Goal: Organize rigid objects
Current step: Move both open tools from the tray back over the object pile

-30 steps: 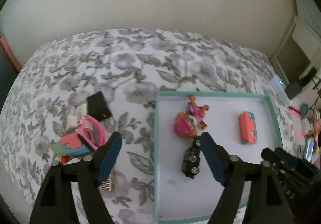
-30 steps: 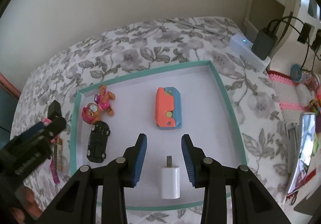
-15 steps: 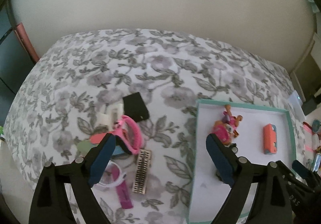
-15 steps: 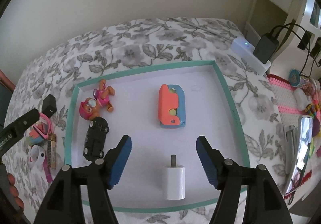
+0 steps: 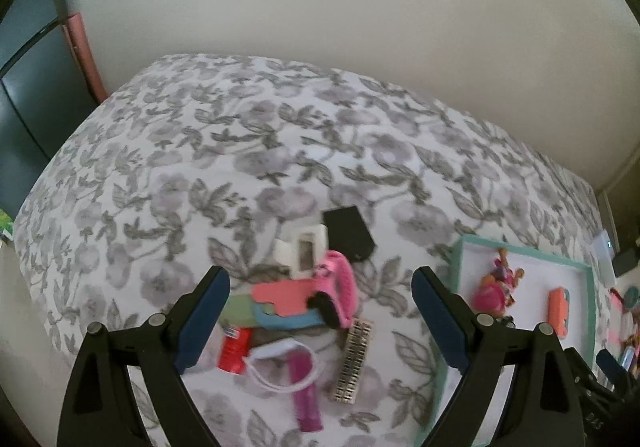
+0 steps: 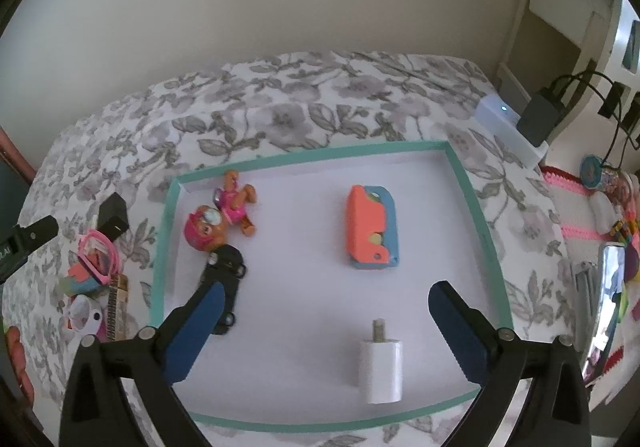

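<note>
In the teal tray (image 6: 476,203), the white charger (image 6: 380,371) lies free under the right gripper (image 6: 324,321), whose jaws just opened (left gripper (image 5: 320,299) released too).

Right gripper (image 6: 326,311) jaws just opened (white charger (image 6: 380,371) released), left gripper (image 5: 320,303) now over clutter

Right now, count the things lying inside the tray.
4. Figure at the far left corner, car just nearer, orange-blue toy mid-tray, white charger nearest. Tray.
</note>
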`<state>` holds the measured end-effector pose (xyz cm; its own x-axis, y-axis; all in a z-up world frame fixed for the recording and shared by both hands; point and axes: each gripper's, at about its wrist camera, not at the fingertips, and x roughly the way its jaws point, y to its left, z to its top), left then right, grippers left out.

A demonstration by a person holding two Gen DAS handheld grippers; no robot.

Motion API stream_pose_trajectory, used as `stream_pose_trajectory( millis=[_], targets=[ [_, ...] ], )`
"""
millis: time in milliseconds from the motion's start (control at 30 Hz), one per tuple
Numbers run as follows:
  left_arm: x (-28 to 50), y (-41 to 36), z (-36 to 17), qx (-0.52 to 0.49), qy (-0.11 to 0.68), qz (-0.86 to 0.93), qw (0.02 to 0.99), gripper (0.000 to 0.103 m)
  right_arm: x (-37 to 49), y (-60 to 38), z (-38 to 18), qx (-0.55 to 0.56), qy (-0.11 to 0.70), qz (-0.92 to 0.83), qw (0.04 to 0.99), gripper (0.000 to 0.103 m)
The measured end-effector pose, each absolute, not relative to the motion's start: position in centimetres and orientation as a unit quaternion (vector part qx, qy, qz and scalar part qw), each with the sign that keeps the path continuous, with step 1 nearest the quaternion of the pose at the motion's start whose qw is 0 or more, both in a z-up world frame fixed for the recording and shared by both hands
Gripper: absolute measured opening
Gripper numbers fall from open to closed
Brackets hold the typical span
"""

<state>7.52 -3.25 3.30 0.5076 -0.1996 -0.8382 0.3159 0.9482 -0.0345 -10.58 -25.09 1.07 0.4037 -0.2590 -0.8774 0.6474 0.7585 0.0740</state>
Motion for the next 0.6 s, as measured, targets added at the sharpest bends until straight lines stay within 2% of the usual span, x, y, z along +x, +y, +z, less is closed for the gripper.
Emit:
stream_pose_trajectory(
  millis=[600],
  targets=[
    [11.1, 5.1, 5.3, 0.057, 0.458, -0.092, 0.882, 0.093, -4.4, -17.1, 3.7, 0.141, 0.443, -0.208, 0.860, 0.103]
  ],
)
